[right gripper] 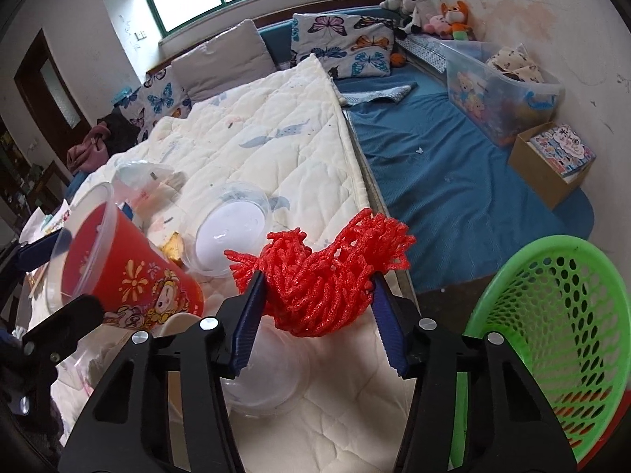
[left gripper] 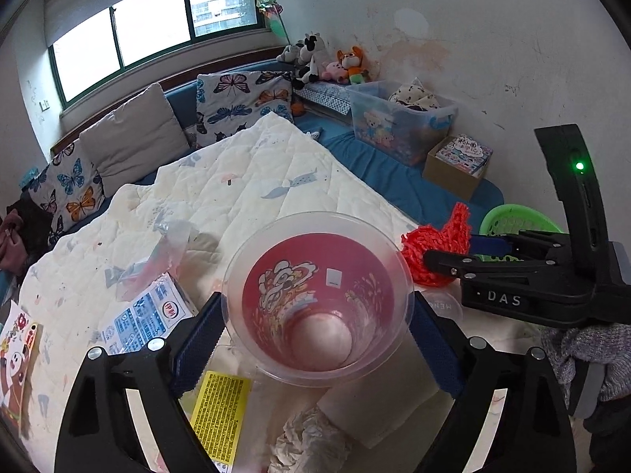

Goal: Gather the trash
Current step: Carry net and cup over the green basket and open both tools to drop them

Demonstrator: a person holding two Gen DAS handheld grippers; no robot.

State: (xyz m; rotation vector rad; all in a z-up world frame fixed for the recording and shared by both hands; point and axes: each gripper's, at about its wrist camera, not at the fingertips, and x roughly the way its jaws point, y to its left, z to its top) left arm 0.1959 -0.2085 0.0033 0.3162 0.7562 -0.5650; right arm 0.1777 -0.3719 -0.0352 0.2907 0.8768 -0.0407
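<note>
A clear plastic cup with a red cartoon sleeve [left gripper: 315,287] is tilted with its mouth toward the left wrist camera. My left gripper [left gripper: 317,301] is shut on it, a blue pad against each side of the rim. The right wrist view shows the same cup [right gripper: 134,276] at the left, its base low over the white quilt [right gripper: 276,126]. My right gripper [right gripper: 317,283] is shut on a red foam fruit net [right gripper: 323,268], squeezed between both pads. In the left wrist view the net [left gripper: 437,244] and the right gripper [left gripper: 445,254] sit just right of the cup.
A green perforated basket [right gripper: 552,315] stands at the right, beside the bed. On the quilt lie a milk carton [left gripper: 150,315], a crumpled tissue [left gripper: 311,441], a yellow label [left gripper: 221,410] and a clear plastic bowl [right gripper: 232,232]. A storage bin [right gripper: 501,82] and a cardboard box [right gripper: 548,165] stand by the wall.
</note>
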